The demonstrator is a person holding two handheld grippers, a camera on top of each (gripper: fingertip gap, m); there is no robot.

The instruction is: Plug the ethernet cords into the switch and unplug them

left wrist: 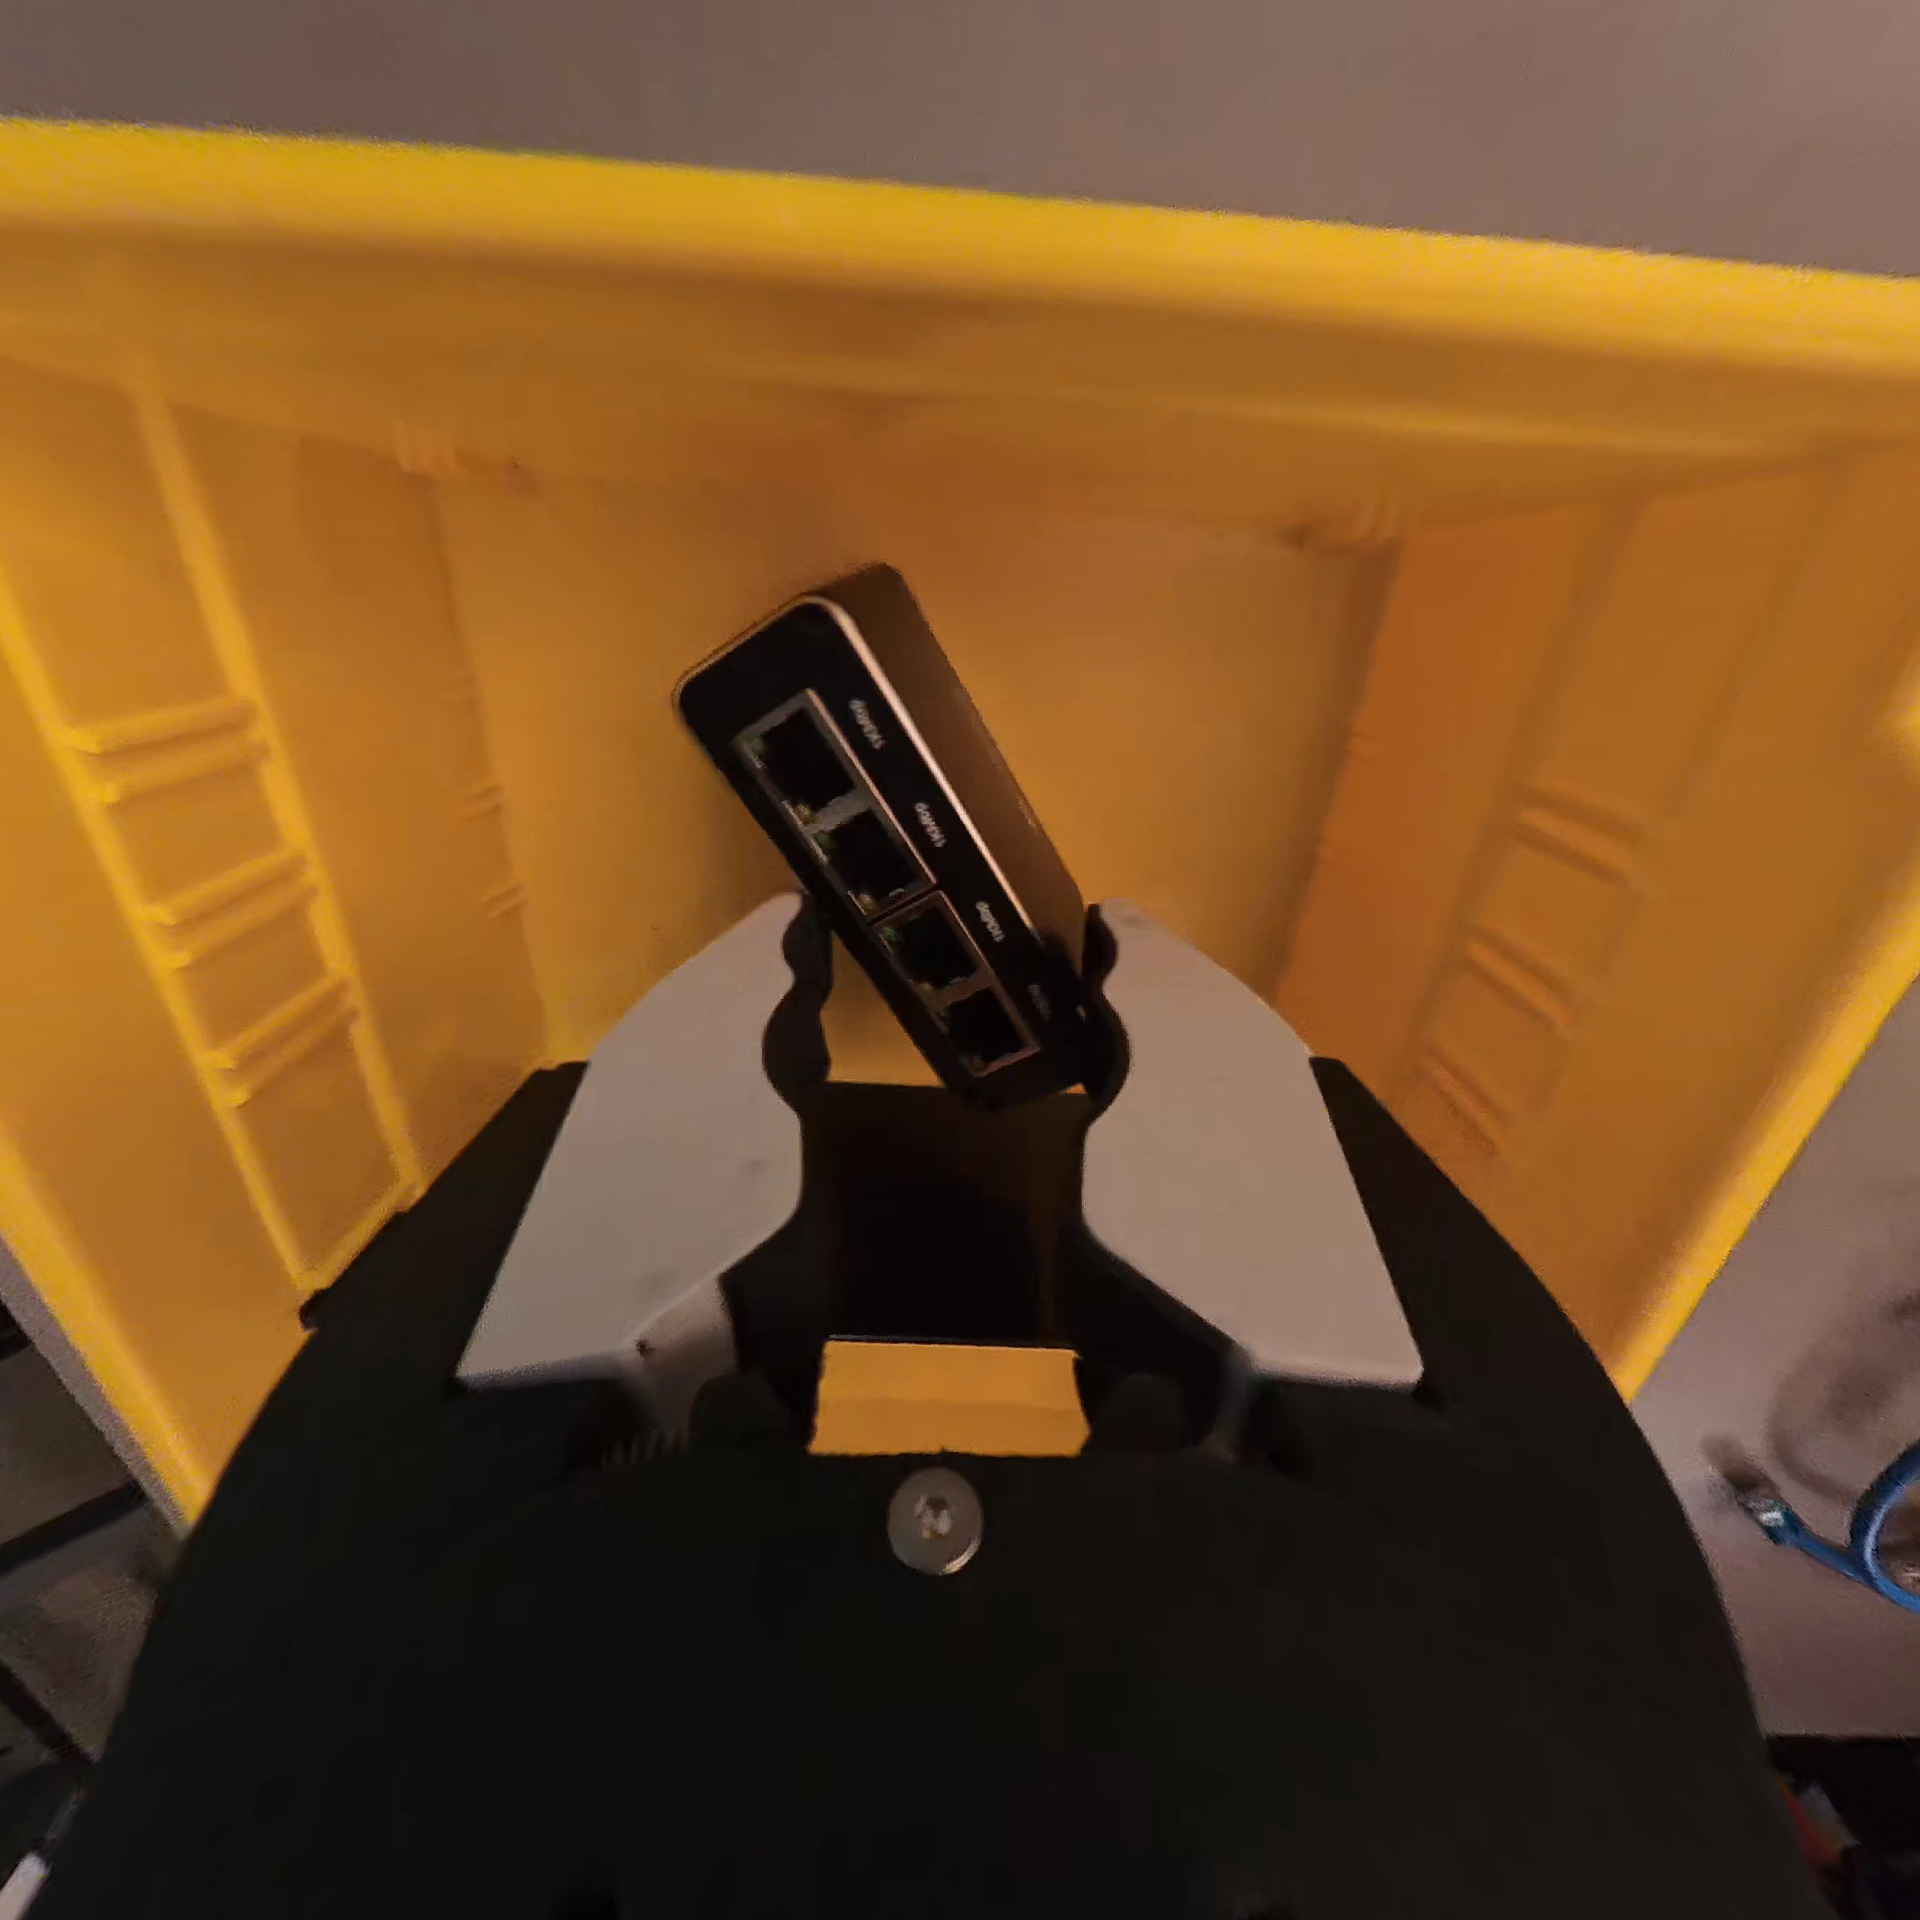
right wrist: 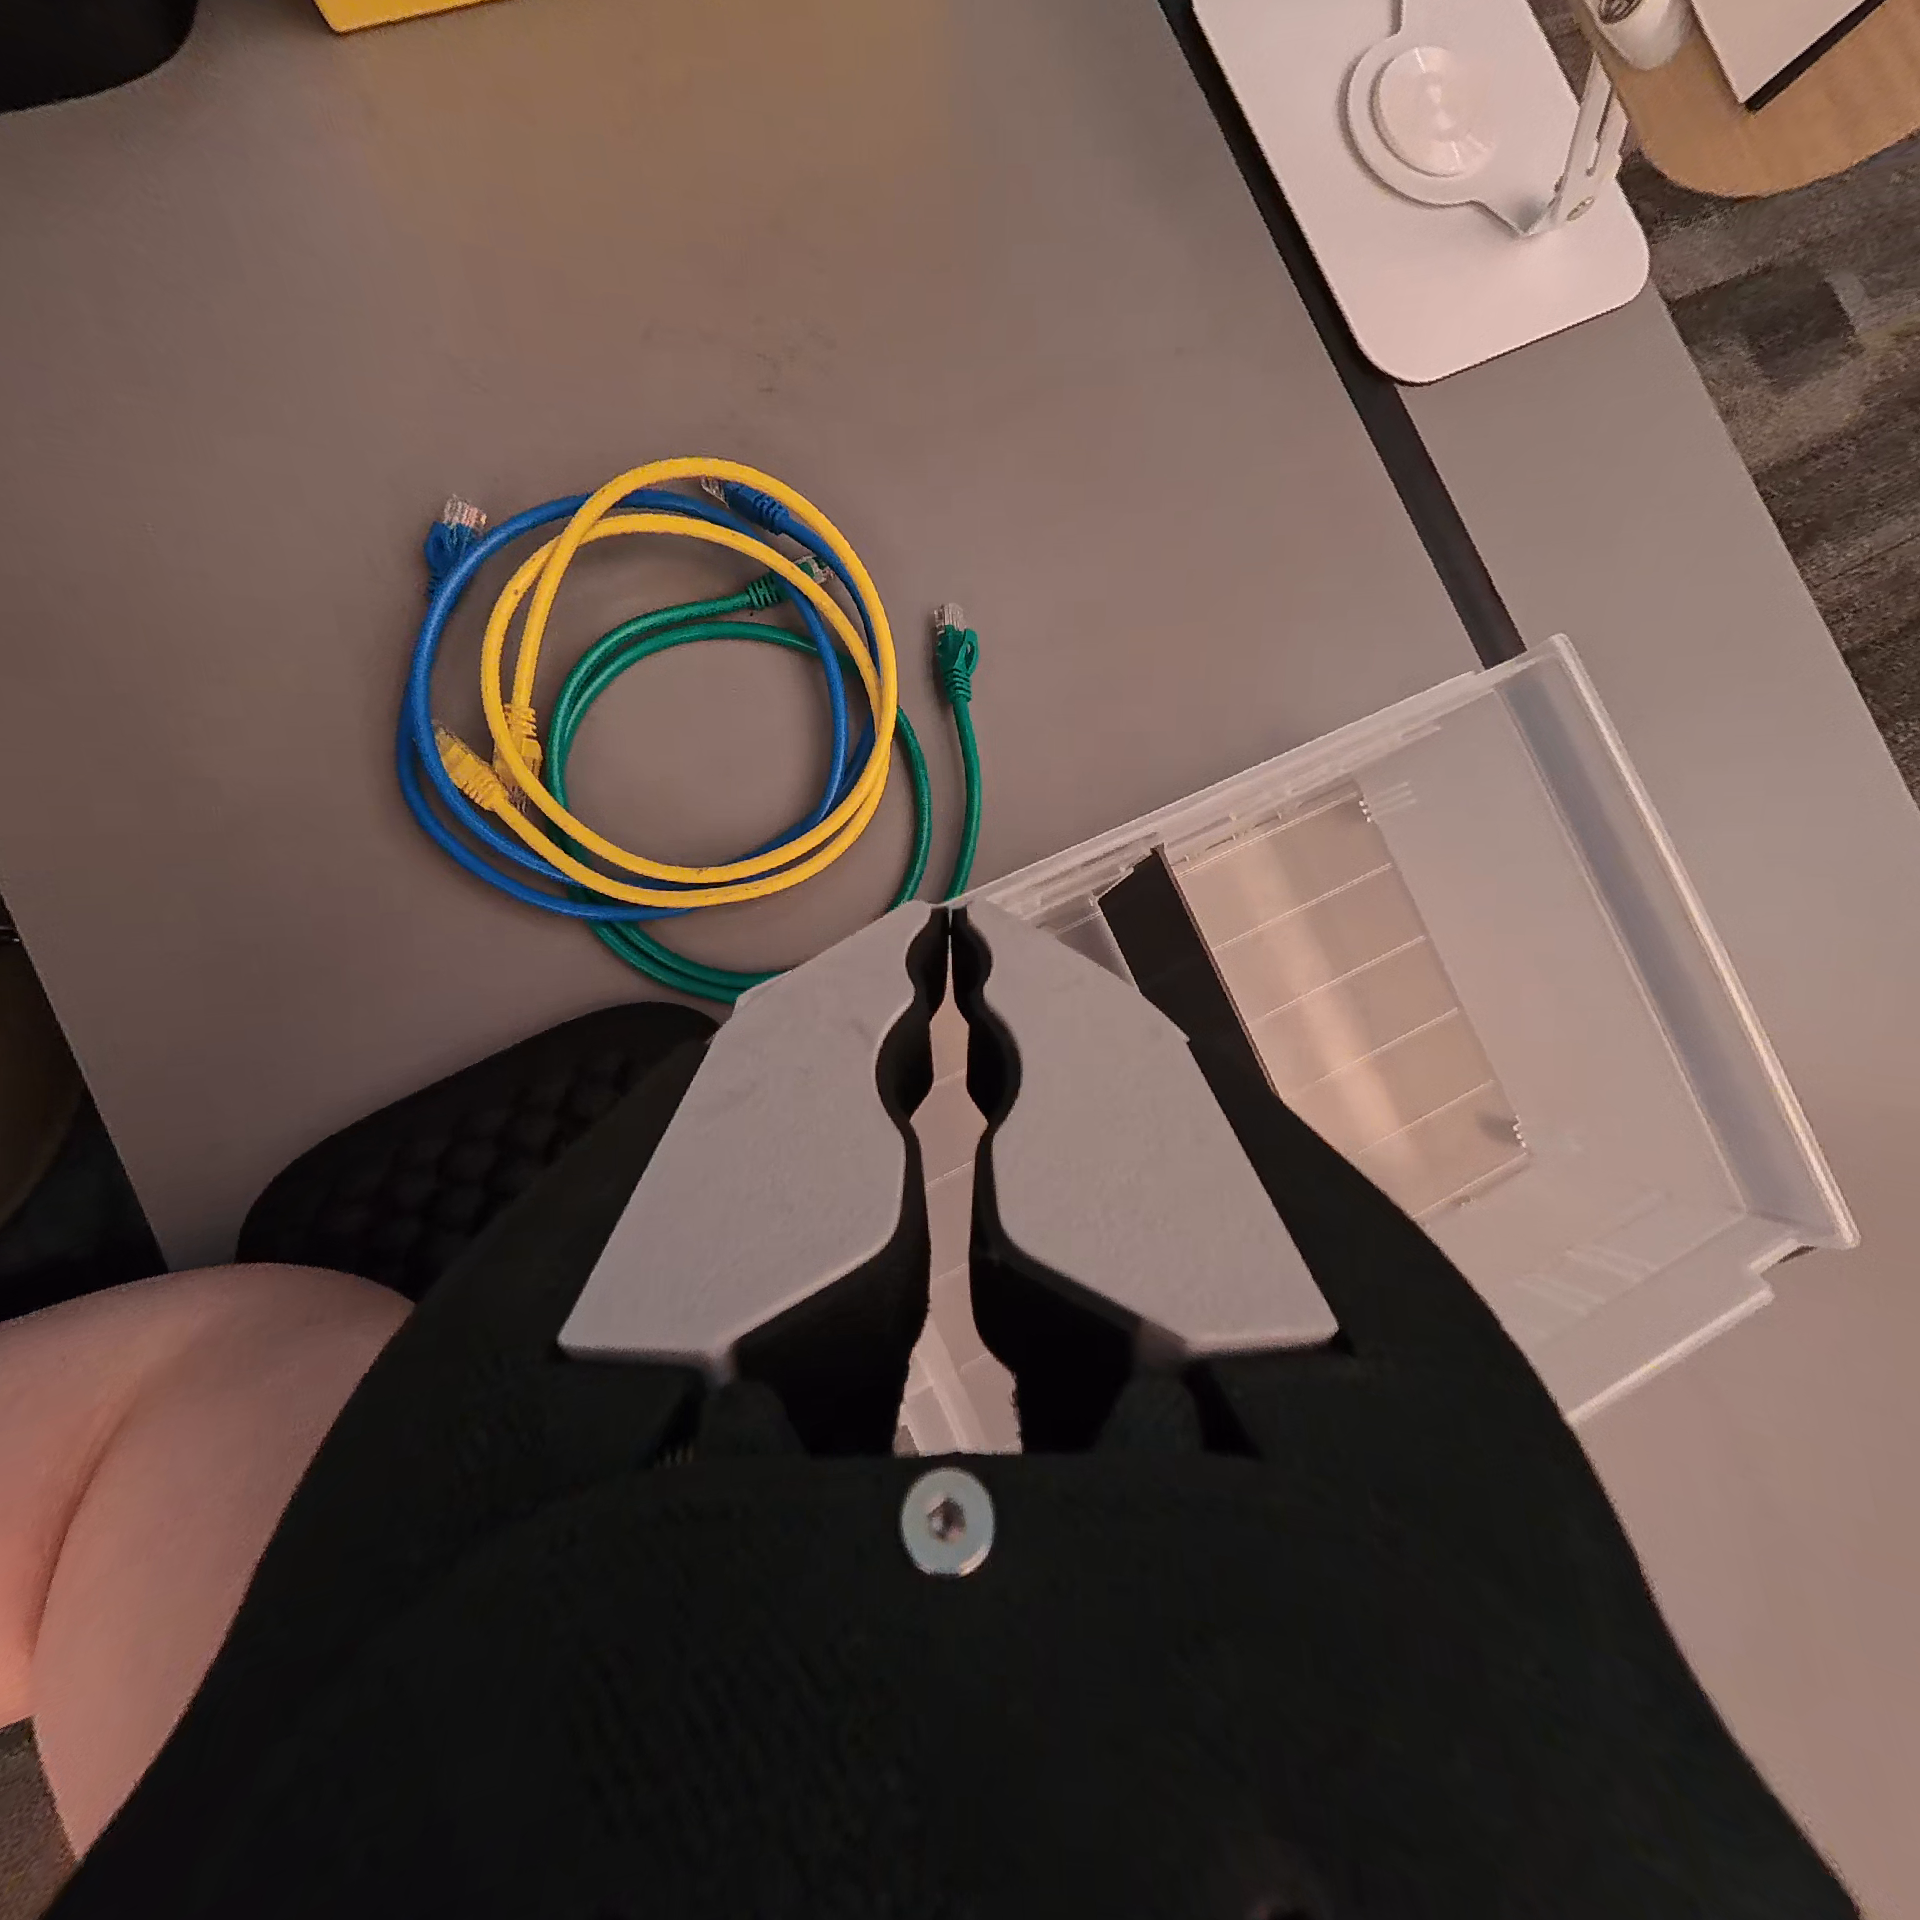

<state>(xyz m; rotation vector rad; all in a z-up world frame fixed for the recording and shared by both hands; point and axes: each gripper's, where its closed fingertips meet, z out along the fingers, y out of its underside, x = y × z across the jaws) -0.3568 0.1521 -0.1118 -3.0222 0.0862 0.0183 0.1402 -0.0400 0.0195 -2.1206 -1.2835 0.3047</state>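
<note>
The switch (left wrist: 894, 847), a small black box with four empty ports facing the camera, sits tilted between the fingers of the left hand-held gripper (left wrist: 951, 992), which grips its lower end in front of a yellow bin (left wrist: 312, 623). The right hand-held gripper (right wrist: 951, 930) hangs over the grey desk (right wrist: 312, 312) with its fingertips closed together on nothing. Just beyond it the blue cord (right wrist: 421, 665), yellow cord (right wrist: 888, 665) and green cord (right wrist: 971, 790) lie coiled together, unplugged, beside a clear plastic tray (right wrist: 1621, 831).

Left gripper (left wrist: 951, 997) jaws clamped apart; right gripper (right wrist: 949, 920) jaws closed.
</note>
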